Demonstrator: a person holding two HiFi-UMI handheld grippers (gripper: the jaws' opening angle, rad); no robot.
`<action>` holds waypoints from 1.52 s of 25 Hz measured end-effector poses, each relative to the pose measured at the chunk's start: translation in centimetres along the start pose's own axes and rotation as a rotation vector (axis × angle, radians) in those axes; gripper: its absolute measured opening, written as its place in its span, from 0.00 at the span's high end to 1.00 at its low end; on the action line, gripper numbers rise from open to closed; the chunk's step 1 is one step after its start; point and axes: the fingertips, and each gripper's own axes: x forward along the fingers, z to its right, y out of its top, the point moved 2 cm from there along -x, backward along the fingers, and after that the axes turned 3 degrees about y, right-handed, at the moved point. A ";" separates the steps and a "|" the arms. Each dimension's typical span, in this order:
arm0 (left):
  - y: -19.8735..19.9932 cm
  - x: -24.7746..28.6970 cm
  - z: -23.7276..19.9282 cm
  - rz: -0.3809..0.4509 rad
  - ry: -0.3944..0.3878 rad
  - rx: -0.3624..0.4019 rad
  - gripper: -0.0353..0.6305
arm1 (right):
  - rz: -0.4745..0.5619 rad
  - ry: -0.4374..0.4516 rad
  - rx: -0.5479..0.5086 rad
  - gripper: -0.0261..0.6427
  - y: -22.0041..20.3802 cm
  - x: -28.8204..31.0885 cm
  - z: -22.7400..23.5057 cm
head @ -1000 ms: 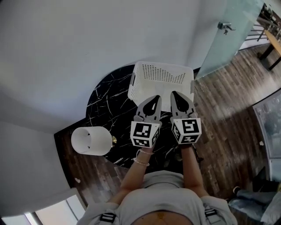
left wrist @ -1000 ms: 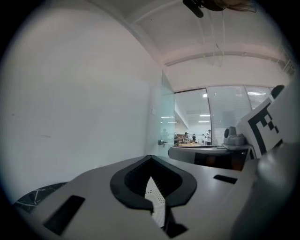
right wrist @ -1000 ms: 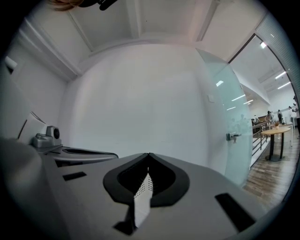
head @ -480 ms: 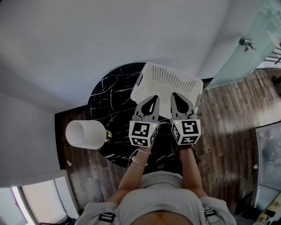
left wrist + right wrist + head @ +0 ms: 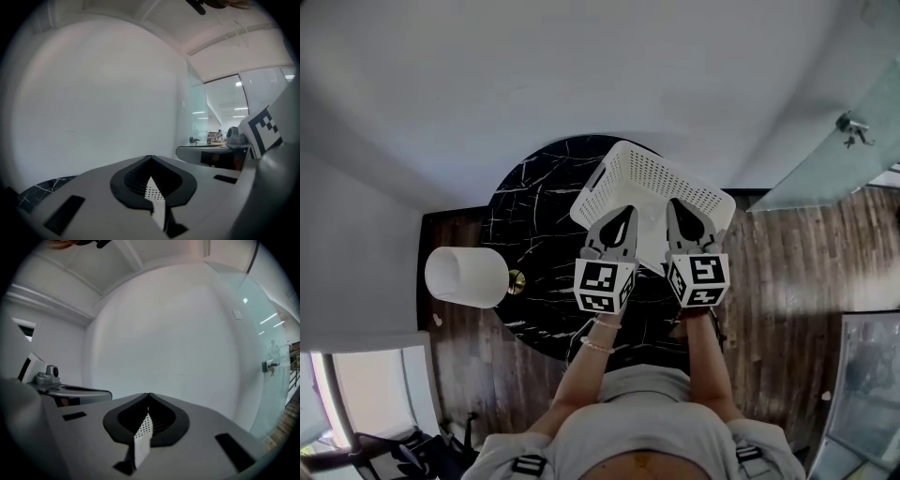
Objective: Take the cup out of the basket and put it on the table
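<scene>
- Both claws are pressed closed, tip to tip, and neither has hold of anything. My left claw (image 5: 622,212) and right claw (image 5: 679,206) sit side by side at mid-frame in the head view, each pointing up the frame at the basket (image 5: 675,178).
- In the left gripper view the jaws meet at a point, with only a sliver of perforated white showing through the slot behind them. The right gripper view shows the same.
- The basket stands on the upper-right part of the table (image 5: 525,216), with its near rim just under my two tips. Its long side runs from upper left to lower right across the frame.
- I can't see the cup in any view. By the task it should be inside the basket, ahead of and below both tips, hidden by my claws or the basket wall.
- Neither claw looks clearly nearer: the right is over the basket's right half, the left over its near-left corner.
- My guess is that one claw must open and dip over that rim.
- Bare table lies left of the basket, on my left claw's side. A white cylinder (image 5: 467,277) at the table's left edge is well apart.
</scene>
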 end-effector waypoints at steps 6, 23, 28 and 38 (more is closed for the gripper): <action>-1.0 0.9 -0.5 -0.021 0.085 -0.014 0.94 | -0.037 0.068 0.005 0.95 -1.2 2.0 1.4; -4.1 1.6 -3.1 -0.089 0.227 -0.059 0.94 | -0.250 0.194 -0.052 0.95 -7.1 7.7 3.0; -4.6 1.9 -3.1 -0.100 0.236 -0.070 0.94 | -0.378 0.286 -0.120 0.95 -9.2 9.1 2.6; -5.4 2.0 -3.8 -0.117 0.266 -0.090 0.94 | -0.595 0.475 -0.300 0.95 -13.0 11.2 2.3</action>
